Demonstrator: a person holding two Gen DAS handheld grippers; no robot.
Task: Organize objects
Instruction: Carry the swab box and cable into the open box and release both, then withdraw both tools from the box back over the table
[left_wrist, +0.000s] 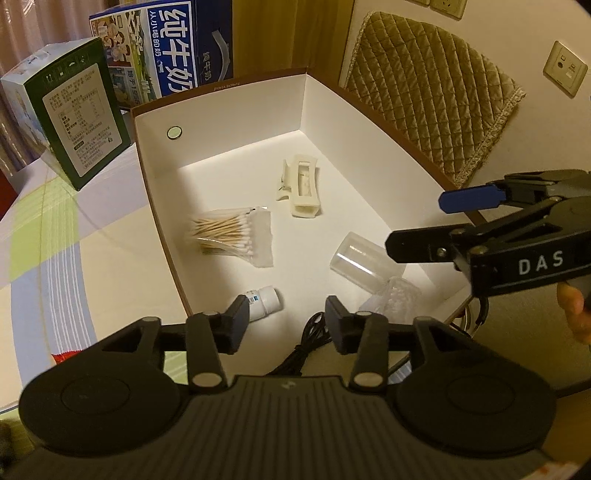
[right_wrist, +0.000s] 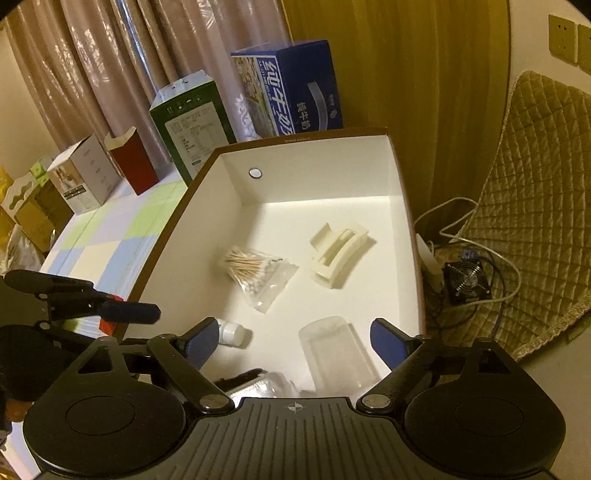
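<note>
Drop-off step judged finished: both tools, left tool (left_wrist: 286, 317) and right tool (right_wrist: 291, 338), released and empty above the box (right_wrist: 410, 236), where cup (right_wrist: 334, 350), bottle (right_wrist: 232, 332) and swabs (right_wrist: 255, 273) lie; another item from the worktop (right_wrist: 110, 236) to be fetched next.

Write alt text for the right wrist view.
An open gripper hovers over a white-lined box holding a clear cup on its side, a bag of cotton swabs, a cream hair clip and a small white bottle. Cartons stand behind on a checked tablecloth.
</note>
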